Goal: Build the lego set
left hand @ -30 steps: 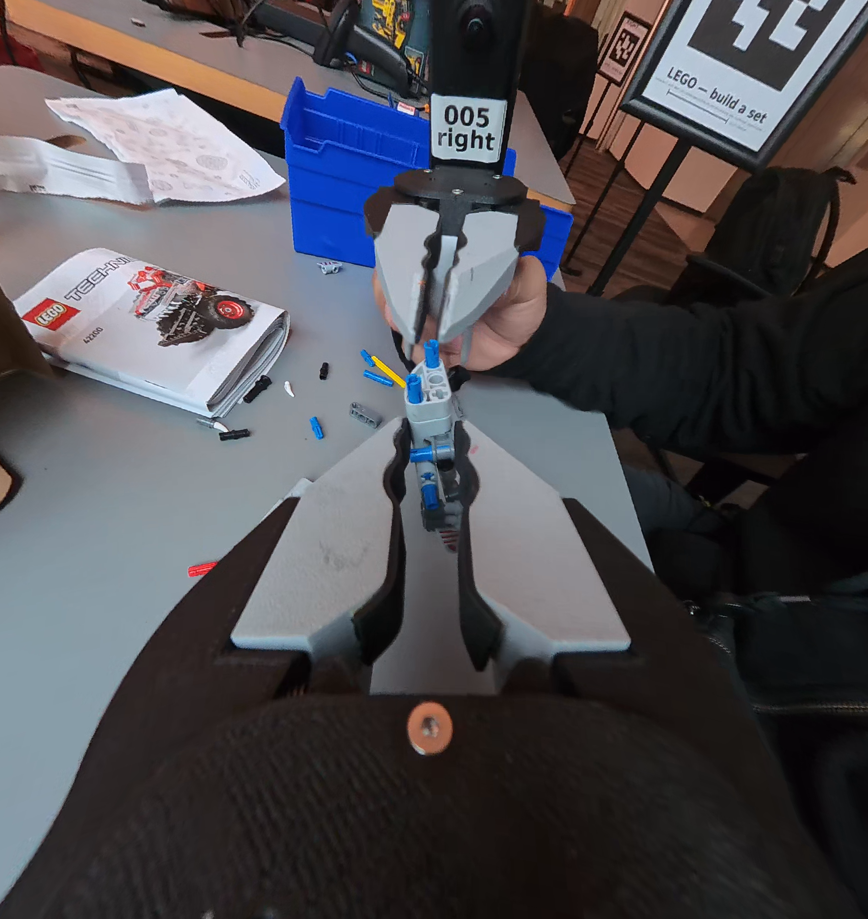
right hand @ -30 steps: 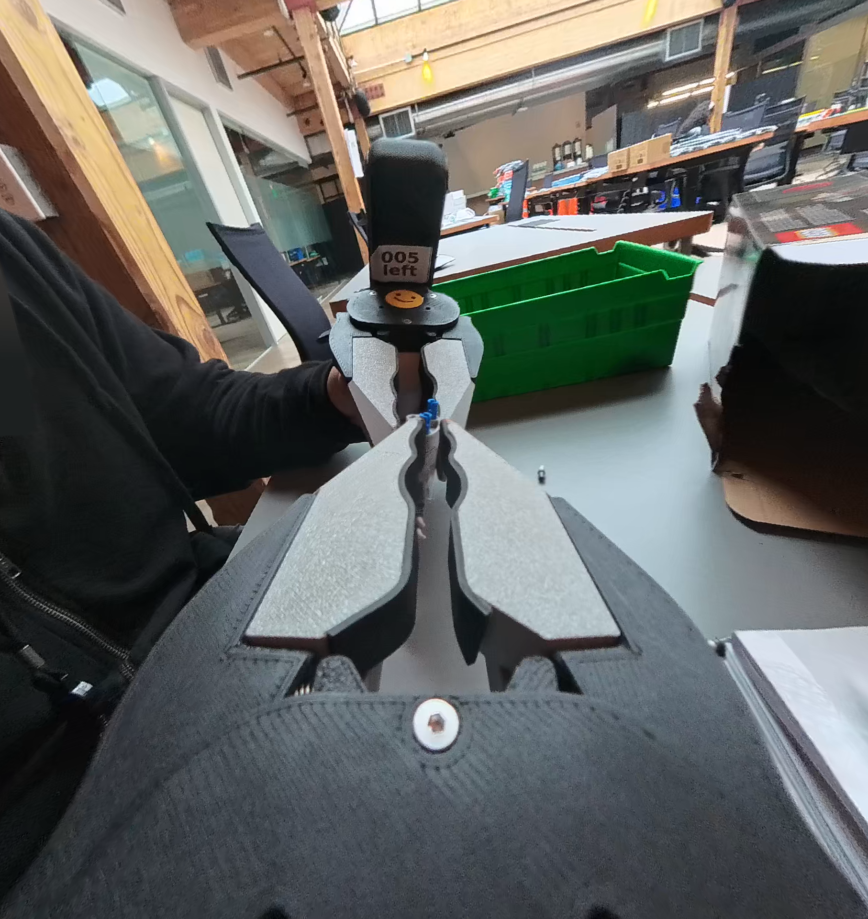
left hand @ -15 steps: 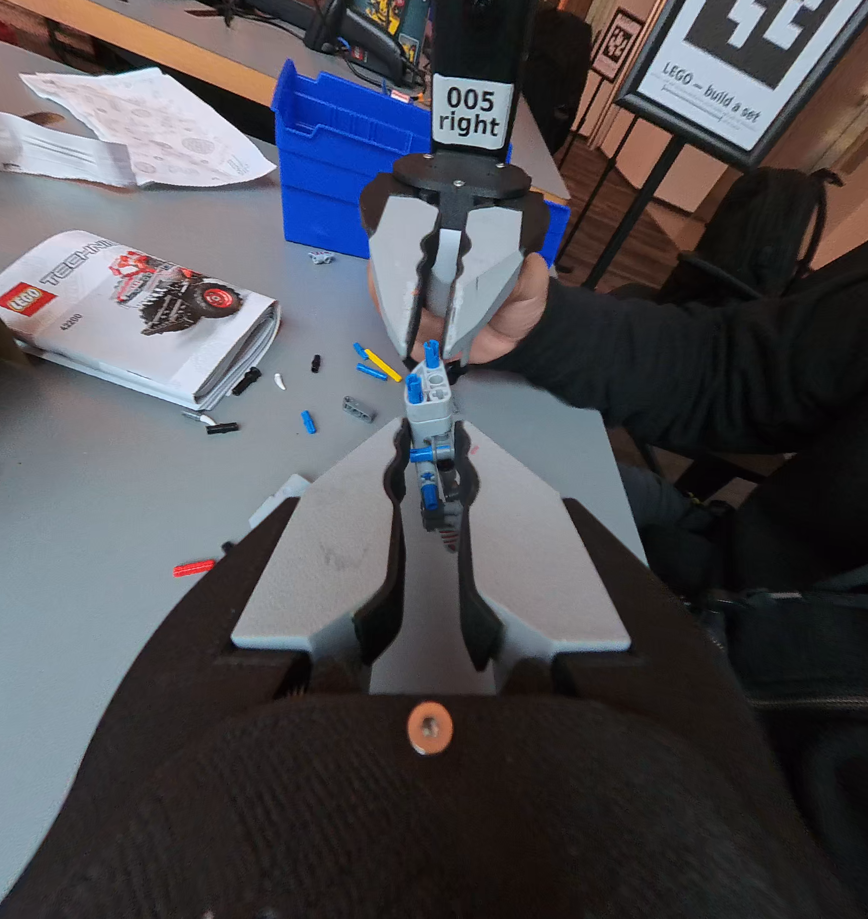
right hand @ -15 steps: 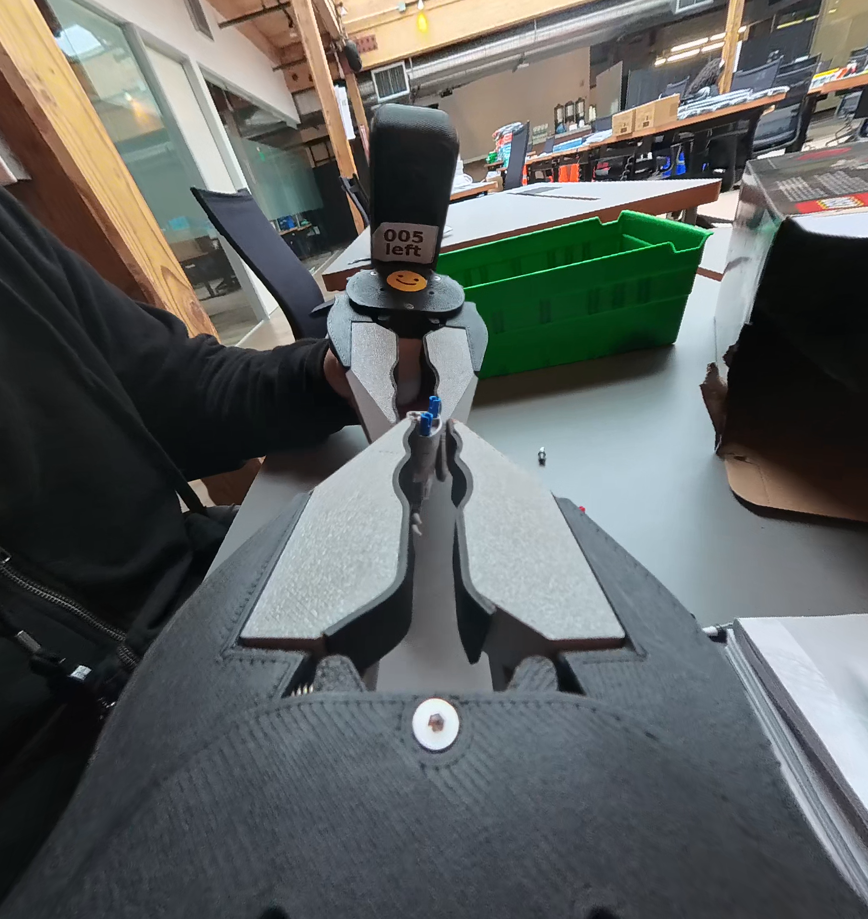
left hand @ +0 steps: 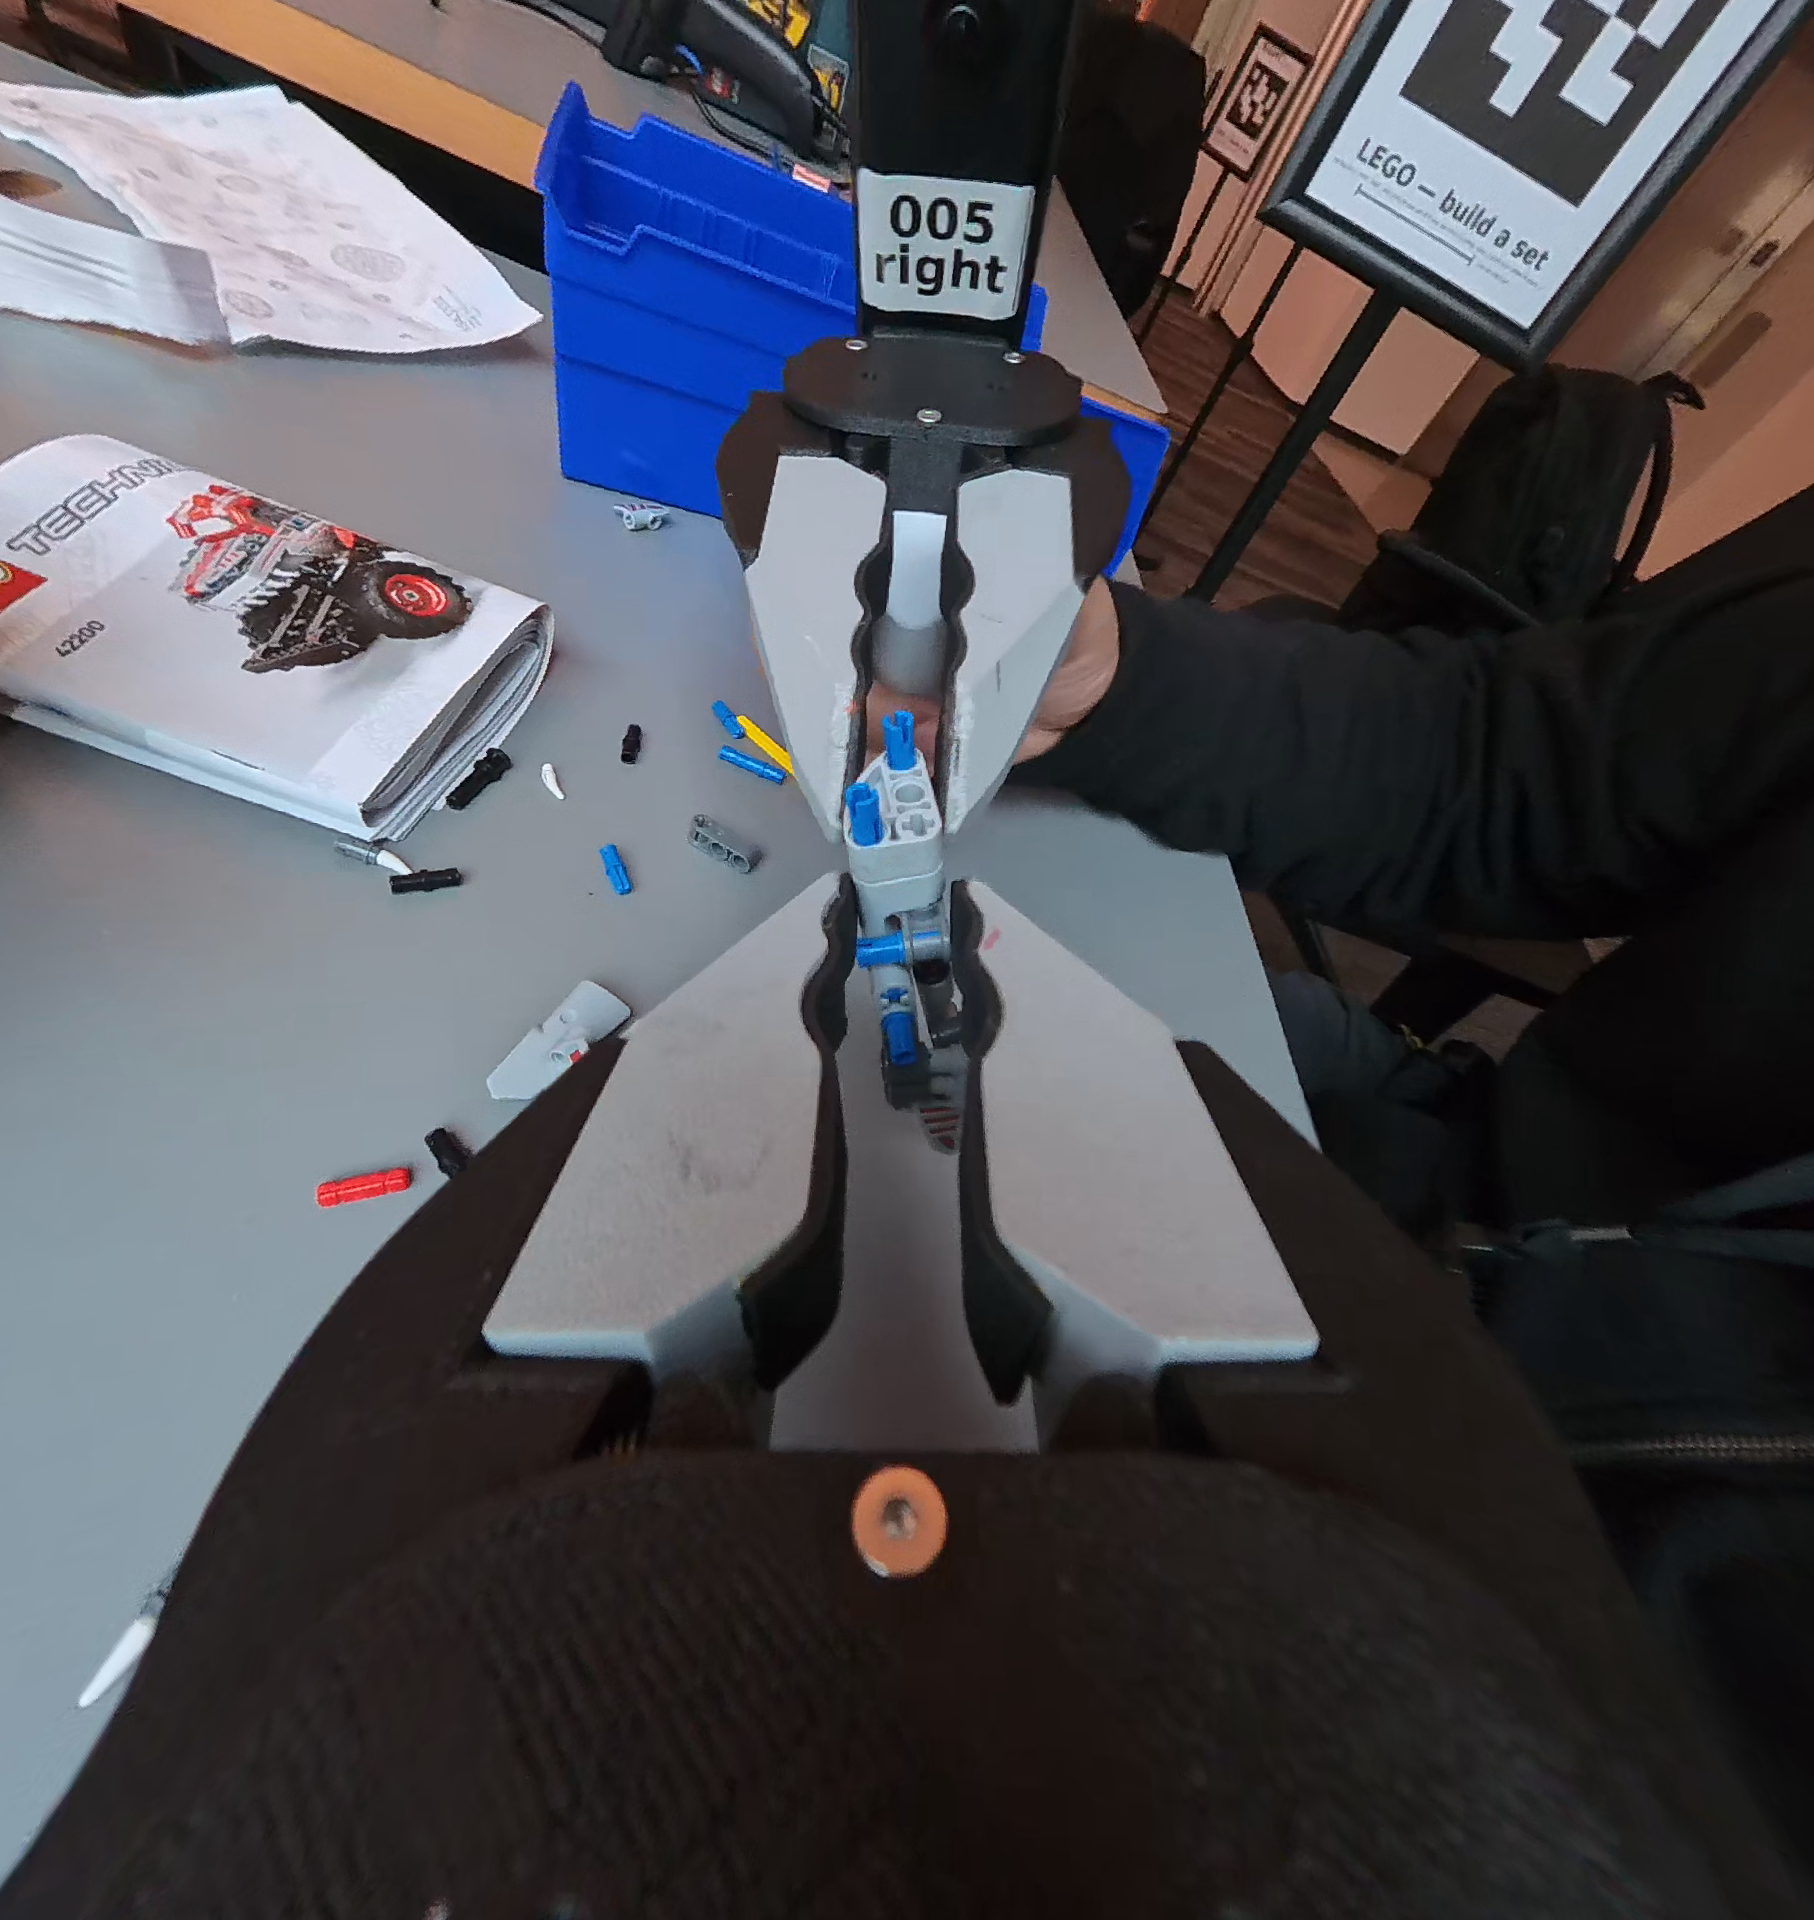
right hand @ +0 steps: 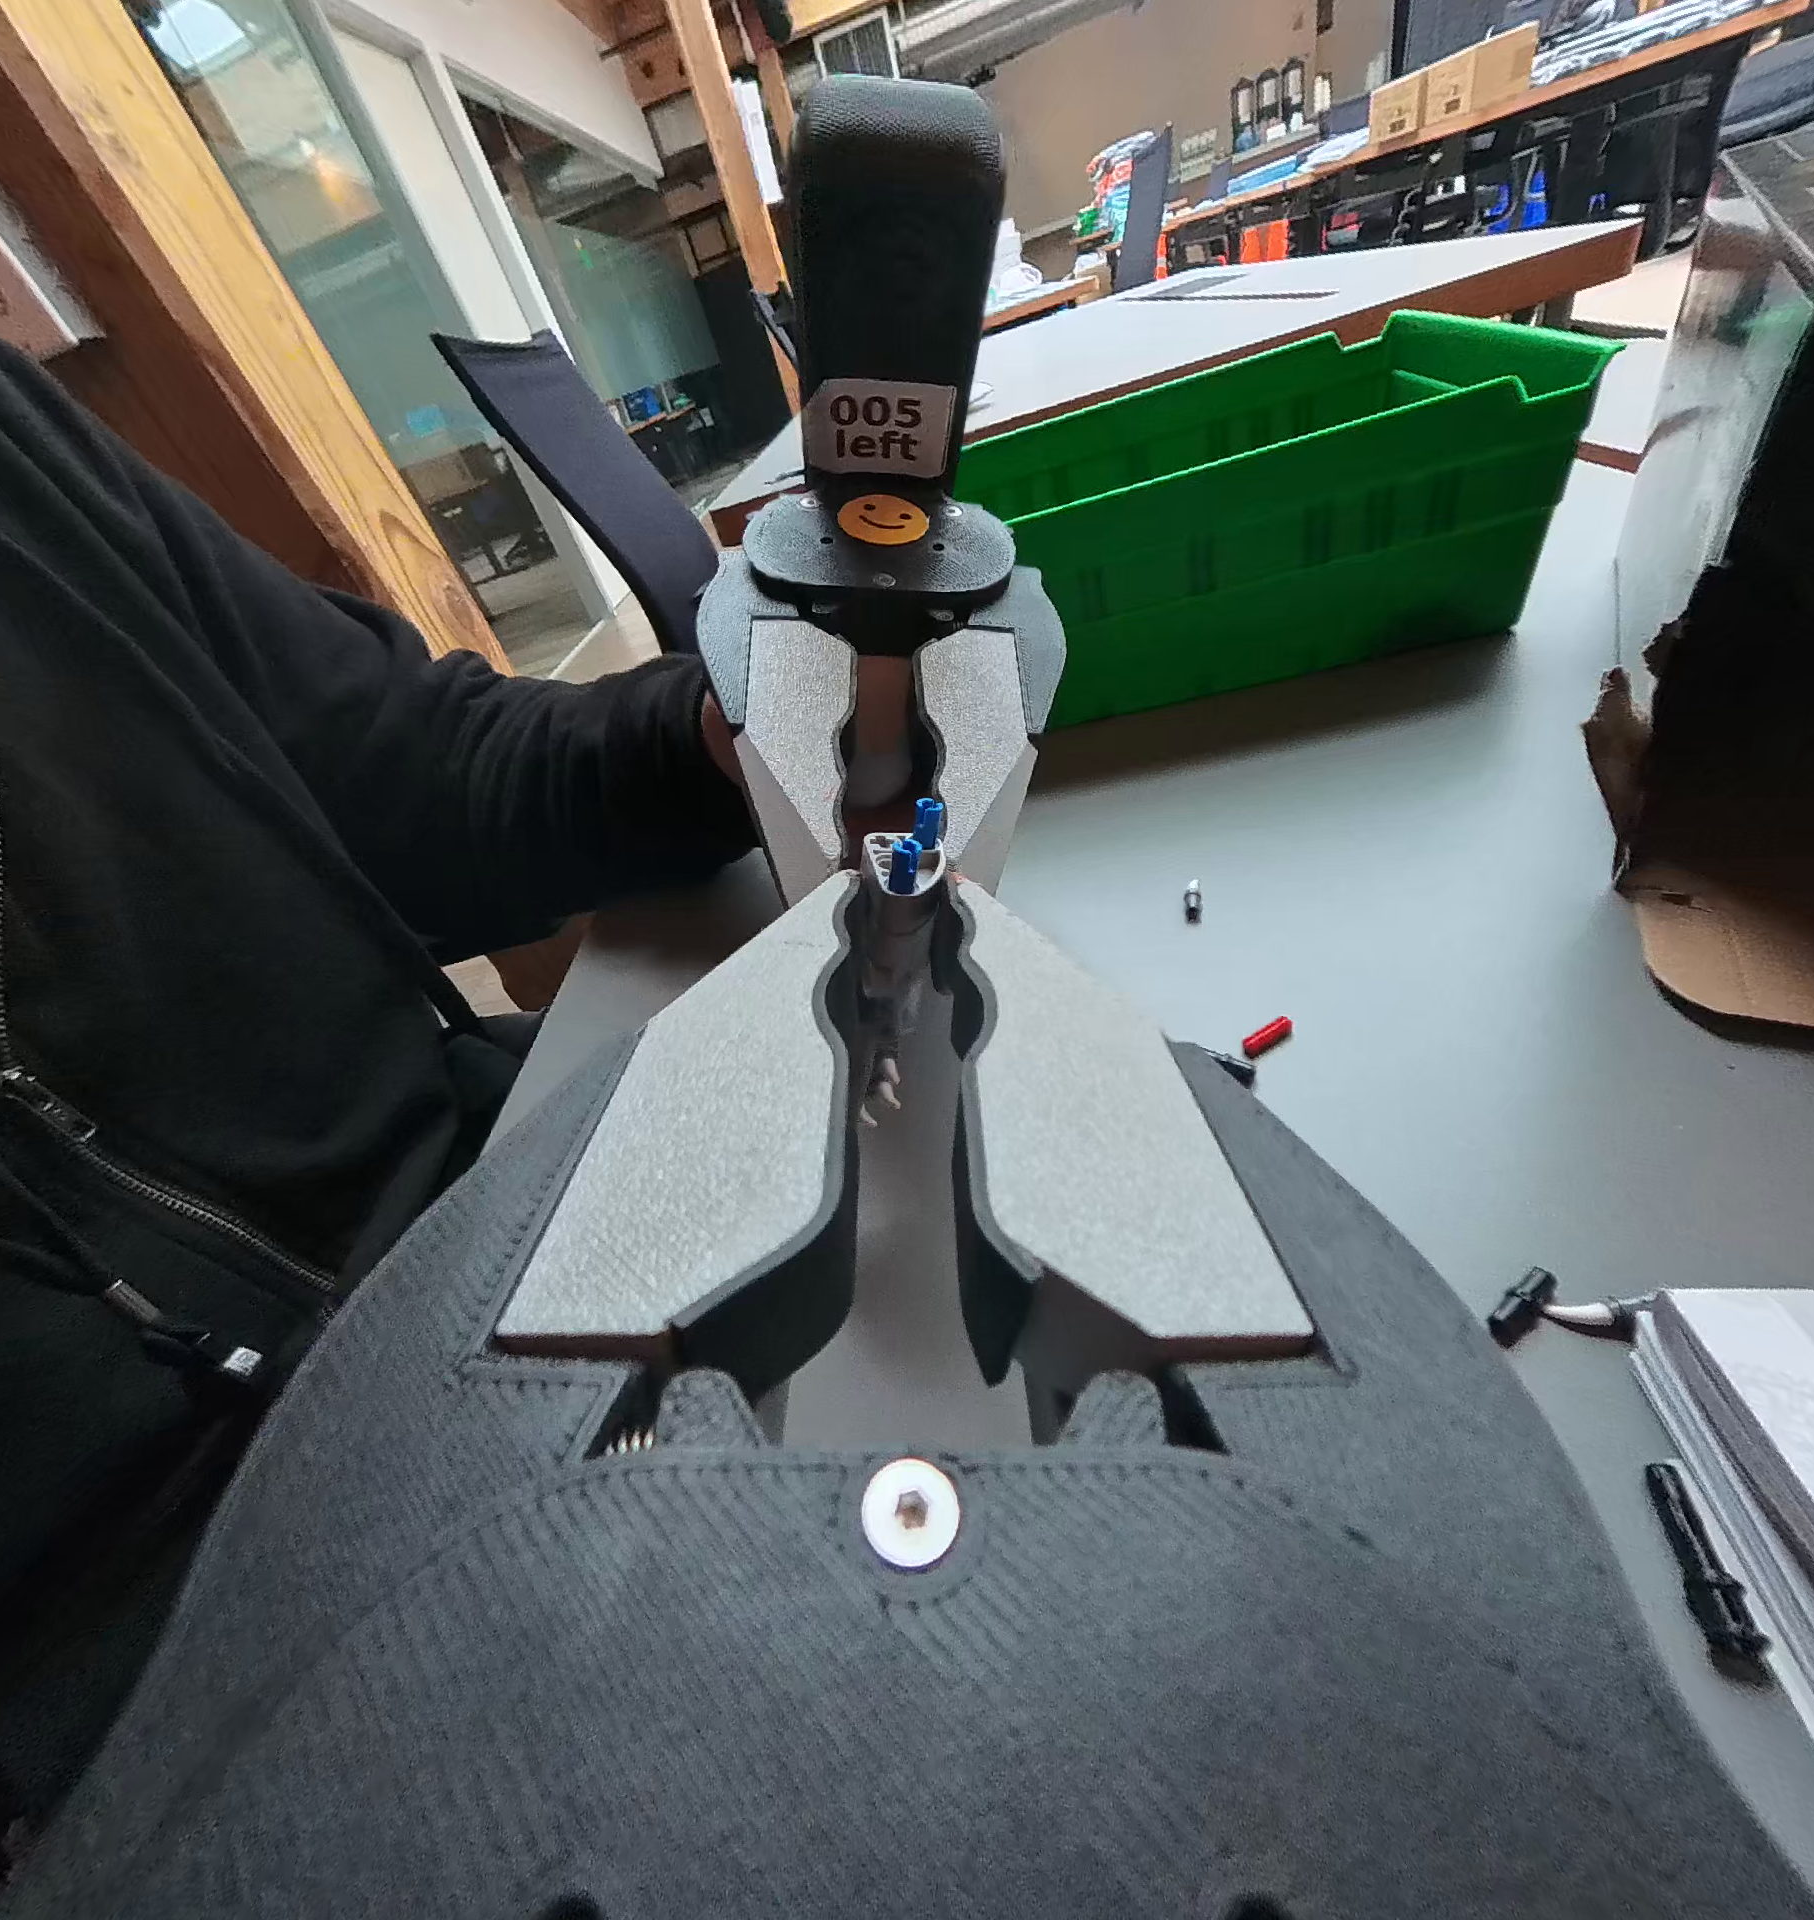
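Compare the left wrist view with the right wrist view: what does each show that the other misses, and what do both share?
Only the left wrist view shows the blue bin, the yellow axle and loose blue pins. Only the right wrist view shows the green bin and torn cardboard. Both show the grey table, the instruction booklet, a red pin, and the grey assembly with blue pins, gripped from opposite ends by the left tool and right tool.
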{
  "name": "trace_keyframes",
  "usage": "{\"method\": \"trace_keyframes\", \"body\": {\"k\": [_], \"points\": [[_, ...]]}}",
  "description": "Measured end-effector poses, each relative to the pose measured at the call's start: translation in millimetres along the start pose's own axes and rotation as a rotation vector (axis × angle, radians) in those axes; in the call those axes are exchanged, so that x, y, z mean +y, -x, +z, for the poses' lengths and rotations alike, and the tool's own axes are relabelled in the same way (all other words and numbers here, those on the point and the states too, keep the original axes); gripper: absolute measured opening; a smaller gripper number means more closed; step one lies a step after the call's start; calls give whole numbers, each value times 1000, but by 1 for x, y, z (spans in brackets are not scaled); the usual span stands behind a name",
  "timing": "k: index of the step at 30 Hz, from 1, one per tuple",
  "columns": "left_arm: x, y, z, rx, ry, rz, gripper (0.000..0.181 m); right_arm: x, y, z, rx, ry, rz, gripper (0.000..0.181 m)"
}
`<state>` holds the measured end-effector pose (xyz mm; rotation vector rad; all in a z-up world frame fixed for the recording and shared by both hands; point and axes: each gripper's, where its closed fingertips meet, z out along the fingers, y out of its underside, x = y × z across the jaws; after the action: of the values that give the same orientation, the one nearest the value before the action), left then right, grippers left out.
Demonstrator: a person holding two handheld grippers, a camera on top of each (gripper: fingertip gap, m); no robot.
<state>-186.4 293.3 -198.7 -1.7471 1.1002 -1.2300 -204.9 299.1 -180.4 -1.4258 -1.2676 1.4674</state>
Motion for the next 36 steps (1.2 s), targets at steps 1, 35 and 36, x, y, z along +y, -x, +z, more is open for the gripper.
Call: {"method": "trace_keyframes", "body": {"k": [1, 35, 36], "points": [[0, 0, 0, -8, 0, 9, 15, -1, 0, 0, 1, -4, 7, 10], [18, 19, 0, -147, 122, -41, 14, 15, -16, 7, 133, 208, -106, 10], [18, 21, 0, -161, 125, -36, 14, 13, -17, 9, 146, 199, -120, 9]]}}
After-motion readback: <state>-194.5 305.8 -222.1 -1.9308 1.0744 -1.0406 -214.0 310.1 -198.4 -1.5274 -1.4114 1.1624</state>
